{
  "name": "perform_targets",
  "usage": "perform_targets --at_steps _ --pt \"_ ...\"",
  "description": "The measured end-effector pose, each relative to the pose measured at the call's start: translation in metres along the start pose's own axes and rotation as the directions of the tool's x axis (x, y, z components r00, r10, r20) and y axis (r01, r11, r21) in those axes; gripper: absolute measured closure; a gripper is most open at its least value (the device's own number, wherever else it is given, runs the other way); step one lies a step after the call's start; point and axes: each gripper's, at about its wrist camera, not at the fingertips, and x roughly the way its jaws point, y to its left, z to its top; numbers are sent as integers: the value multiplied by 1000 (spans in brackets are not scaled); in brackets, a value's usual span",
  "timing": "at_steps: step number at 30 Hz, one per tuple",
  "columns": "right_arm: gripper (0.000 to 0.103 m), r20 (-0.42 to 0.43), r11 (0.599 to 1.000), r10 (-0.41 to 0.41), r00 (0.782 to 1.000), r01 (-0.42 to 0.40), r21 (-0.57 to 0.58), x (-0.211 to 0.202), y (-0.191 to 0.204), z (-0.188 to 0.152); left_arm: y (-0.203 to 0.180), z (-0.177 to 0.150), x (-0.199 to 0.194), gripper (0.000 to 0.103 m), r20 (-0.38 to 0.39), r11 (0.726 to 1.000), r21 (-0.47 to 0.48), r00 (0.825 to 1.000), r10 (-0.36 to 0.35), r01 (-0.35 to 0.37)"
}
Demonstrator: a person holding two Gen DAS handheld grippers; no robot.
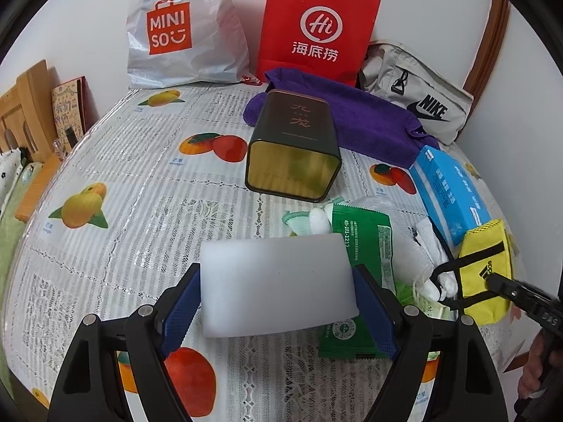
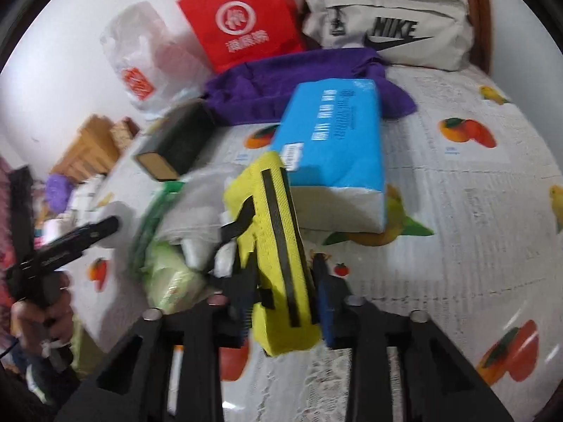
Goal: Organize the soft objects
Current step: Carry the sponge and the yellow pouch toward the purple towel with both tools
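My left gripper (image 1: 278, 299) is shut on a white foam sponge block (image 1: 278, 281), held over the fruit-print tablecloth (image 1: 123, 176). My right gripper (image 2: 285, 299) is shut on a small yellow Adidas pouch (image 2: 278, 246), also seen in the left wrist view (image 1: 485, 267). A green wet-wipes pack (image 1: 366, 246), a blue tissue pack (image 2: 334, 133), a purple towel (image 1: 369, 112) and white crumpled soft items (image 1: 429, 246) lie near the middle of the table.
A dark open tin (image 1: 295, 147) lies on its side mid-table. A white Miniso bag (image 1: 183, 28), a red paper bag (image 1: 316, 24) and a grey Nike bag (image 1: 422, 88) stand along the back wall. A wooden chair (image 1: 24, 112) is at the left.
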Motion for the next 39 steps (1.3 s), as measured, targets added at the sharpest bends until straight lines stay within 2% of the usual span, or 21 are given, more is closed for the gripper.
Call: perform_targets --at_steps 5,12,16,23,26,31,35,39 --pt "91 36 992 119 992 -121 45 -17 0 -4 1 0 2 22 1 1000 -1 1000 -4 4" --pt "91 104 986 151 983 -158 61 -44 2 0 2 2 -4 22 18 1000 7 1000 16 -16" --pt "92 144 974 203 969 -214 71 -63 -1 1 3 2 -5 22 5 1000 3 1000 21 -21" --pt "92 152 987 122 981 -136 81 -76 -10 0 3 3 -7 22 8 1000 0 1000 17 -17" --pt "93 122 991 76 990 -89 103 -68 -20 -3 2 3 -8 22 11 1000 5 1000 17 -17" --pt "93 69 991 48 996 -57 123 -52 -29 -11 1 6 -5 22 8 1000 22 1000 20 -20" --pt "93 17 992 31 999 -33 119 -36 -28 -13 5 5 7 22 -24 999 23 999 30 -30" --pt "88 -26 993 29 999 -26 113 -21 -25 -10 5 4 17 22 -46 999 30 998 34 -33"
